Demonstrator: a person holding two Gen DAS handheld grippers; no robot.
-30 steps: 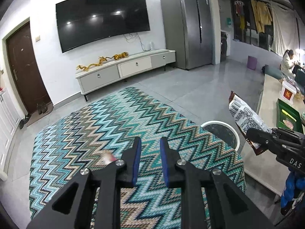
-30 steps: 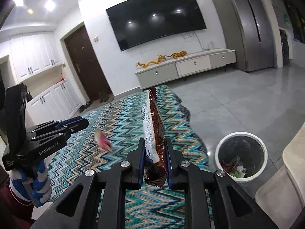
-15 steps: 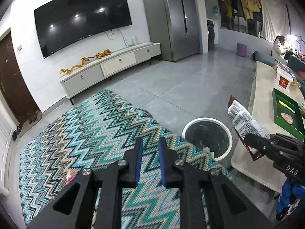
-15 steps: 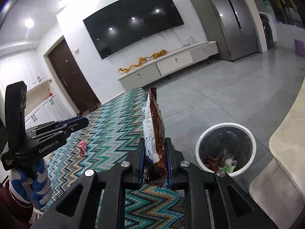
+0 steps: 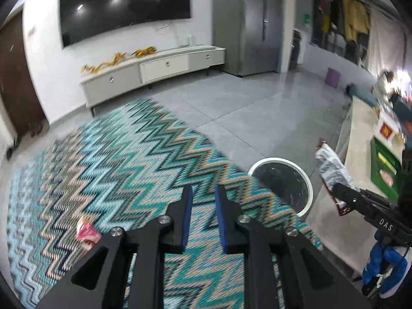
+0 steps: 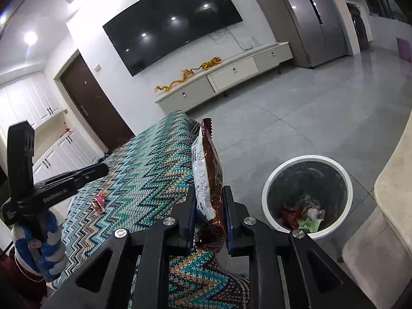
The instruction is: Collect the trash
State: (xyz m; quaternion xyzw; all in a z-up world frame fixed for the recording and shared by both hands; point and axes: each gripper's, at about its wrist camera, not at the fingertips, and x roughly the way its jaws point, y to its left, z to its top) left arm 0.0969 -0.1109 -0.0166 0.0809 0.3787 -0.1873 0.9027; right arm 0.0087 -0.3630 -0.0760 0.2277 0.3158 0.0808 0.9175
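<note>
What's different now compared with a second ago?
Both hands swung toward the bin, which now looks nearer and lower in both views. The small pink wrapper, in mid-air a second ago, now lies on the zigzag cover. The left gripper is empty, its jaws opening. Unchanged: the right gripper still clamps the brown snack bag upright, not yet over the bin.
</note>
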